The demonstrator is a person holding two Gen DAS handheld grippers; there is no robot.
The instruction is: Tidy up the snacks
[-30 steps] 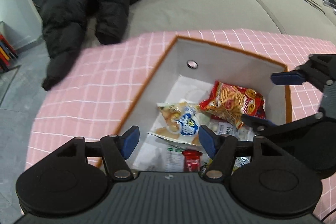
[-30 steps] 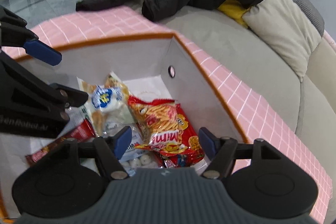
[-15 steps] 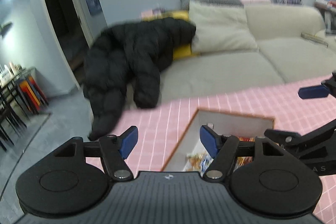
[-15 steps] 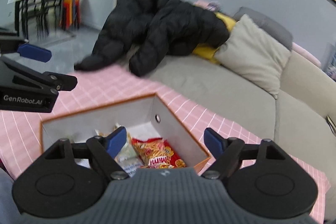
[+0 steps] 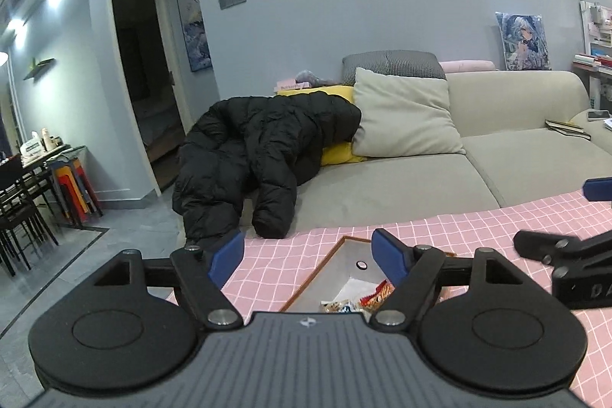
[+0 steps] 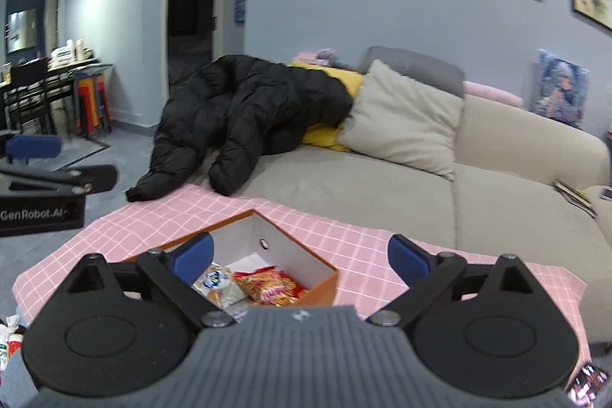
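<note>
Pink checked cloth (image 6: 344,239) carries one orange-rimmed box (image 6: 306,264) holding two visible snack packs (image 6: 267,287), near a sofa (image 5: 401,186). Left gripper (image 5: 308,257) and right gripper (image 6: 300,257) both gape wide, empty, above it.

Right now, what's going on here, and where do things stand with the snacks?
A person holds both grippers raised above the pink checked tablecloth. The left gripper and the right gripper are both open and hold nothing. Below them sits the orange-rimmed storage box, with a red chip bag and a blue-and-white snack pack lying inside. A black puffer jacket is draped over the sofa behind.
</note>
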